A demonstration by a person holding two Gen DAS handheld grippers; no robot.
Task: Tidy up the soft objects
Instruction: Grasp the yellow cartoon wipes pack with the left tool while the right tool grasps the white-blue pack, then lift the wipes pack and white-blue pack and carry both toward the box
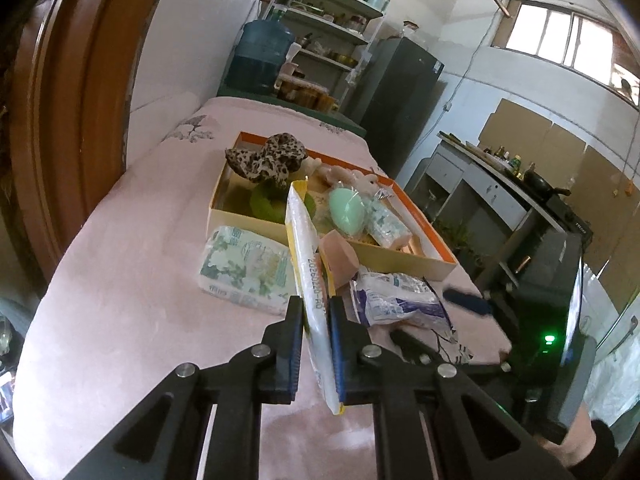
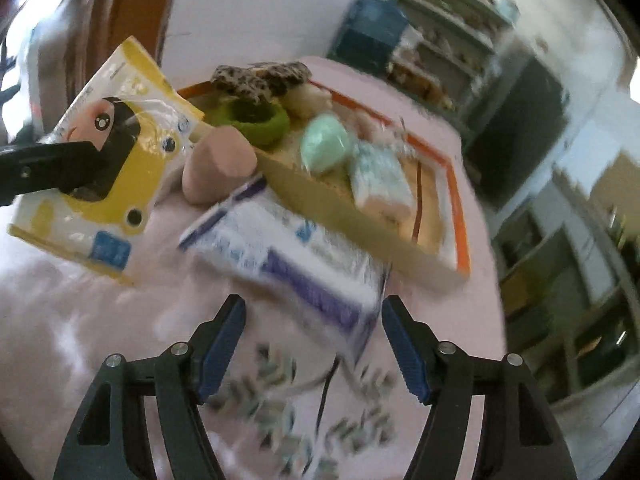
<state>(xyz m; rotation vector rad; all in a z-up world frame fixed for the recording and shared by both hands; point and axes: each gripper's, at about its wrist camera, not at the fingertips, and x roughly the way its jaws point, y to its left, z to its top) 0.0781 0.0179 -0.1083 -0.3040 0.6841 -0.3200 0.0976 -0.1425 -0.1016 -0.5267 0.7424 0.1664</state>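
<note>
Two grippers share the work: the left gripper (image 1: 314,320) pinches the yellow packet (image 2: 100,160) edge-on, lifted off the pink cover (image 1: 120,280) for boxing, while the right gripper (image 2: 312,344) – jaws spread – straddles the purple-and-white pack (image 2: 288,256) beside the orange-rimmed box (image 2: 456,200).

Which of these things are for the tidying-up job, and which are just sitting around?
For the job:
- yellow packet, gripped by the left gripper
- purple-and-white packet, in front of the open right gripper
- floral tissue pack
- pink sponge
- orange-rimmed box with mint egg-shaped sponge

Just sitting around:
- blue water jug
- shelf rack
- fridge
</note>
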